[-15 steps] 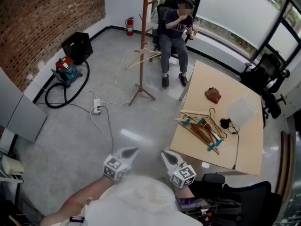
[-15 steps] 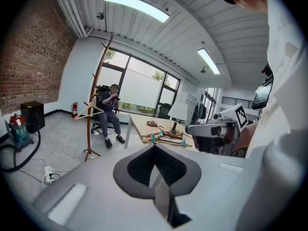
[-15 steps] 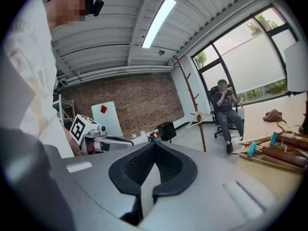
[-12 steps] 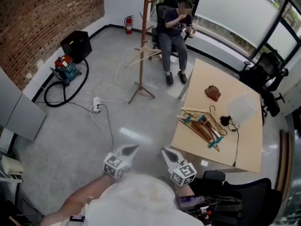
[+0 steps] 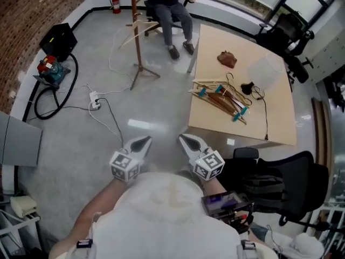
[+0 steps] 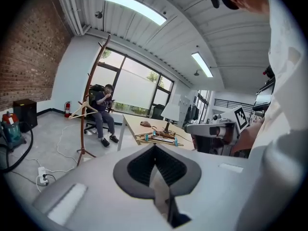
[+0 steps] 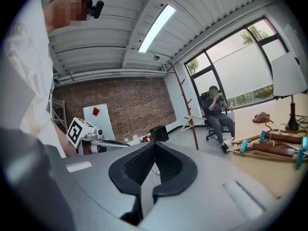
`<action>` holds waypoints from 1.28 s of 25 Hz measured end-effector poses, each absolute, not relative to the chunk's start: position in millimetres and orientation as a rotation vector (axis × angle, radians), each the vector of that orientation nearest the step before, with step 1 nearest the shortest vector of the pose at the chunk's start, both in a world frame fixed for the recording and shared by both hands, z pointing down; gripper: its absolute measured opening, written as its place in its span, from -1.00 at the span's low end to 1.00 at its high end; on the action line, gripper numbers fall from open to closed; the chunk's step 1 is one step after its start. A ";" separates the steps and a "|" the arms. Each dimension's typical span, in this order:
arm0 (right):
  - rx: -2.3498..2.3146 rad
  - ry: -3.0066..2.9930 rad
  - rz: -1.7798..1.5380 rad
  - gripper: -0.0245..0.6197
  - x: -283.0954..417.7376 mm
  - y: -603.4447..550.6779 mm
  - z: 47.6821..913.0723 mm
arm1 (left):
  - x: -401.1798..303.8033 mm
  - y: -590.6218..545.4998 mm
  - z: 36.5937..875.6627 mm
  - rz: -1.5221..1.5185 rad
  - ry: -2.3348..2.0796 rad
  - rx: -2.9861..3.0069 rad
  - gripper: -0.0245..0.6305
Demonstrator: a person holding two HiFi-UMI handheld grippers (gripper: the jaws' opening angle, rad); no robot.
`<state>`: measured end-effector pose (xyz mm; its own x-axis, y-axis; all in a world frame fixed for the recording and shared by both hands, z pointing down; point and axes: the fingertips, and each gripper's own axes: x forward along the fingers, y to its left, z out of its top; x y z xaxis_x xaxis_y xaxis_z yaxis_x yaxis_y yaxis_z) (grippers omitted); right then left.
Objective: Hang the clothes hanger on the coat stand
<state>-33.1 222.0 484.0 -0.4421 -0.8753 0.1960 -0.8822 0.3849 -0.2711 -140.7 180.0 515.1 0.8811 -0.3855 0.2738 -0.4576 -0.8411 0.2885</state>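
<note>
Operator wears a loose white fabric shirt (image 5: 167, 220), behind both tongs. Pale grey tapered plastic left gripper (image 5: 142, 141) and matching right gripper (image 5: 186, 140); each carries a white cube with black square markers (image 5: 123, 166) at its rear and black ribbed rubber pads (image 6: 139, 165) inside the tip. Small black head camera (image 7: 98, 7) above them

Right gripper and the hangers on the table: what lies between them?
In the head view, only grey floor and bare tabletop separate right gripper from hangers.
</note>
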 end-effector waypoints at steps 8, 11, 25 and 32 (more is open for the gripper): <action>1.787 -2.448 0.574 -0.88 -14.6 242.8 488.7 | -115.4 185.9 510.0 0.321 -0.457 2.740 -0.92; 1.843 -2.397 0.578 -0.88 -11.1 248.2 488.2 | -114.2 187.0 505.3 0.313 -0.419 2.751 -0.92; 1.968 -2.284 0.553 -0.88 21.9 236.6 477.4 | -85.2 177.9 500.5 0.347 -0.322 2.765 -0.92; 1.954 -2.303 0.561 -0.88 39.3 213.9 482.4 | -67.8 146.5 504.5 0.368 -0.365 2.763 -0.92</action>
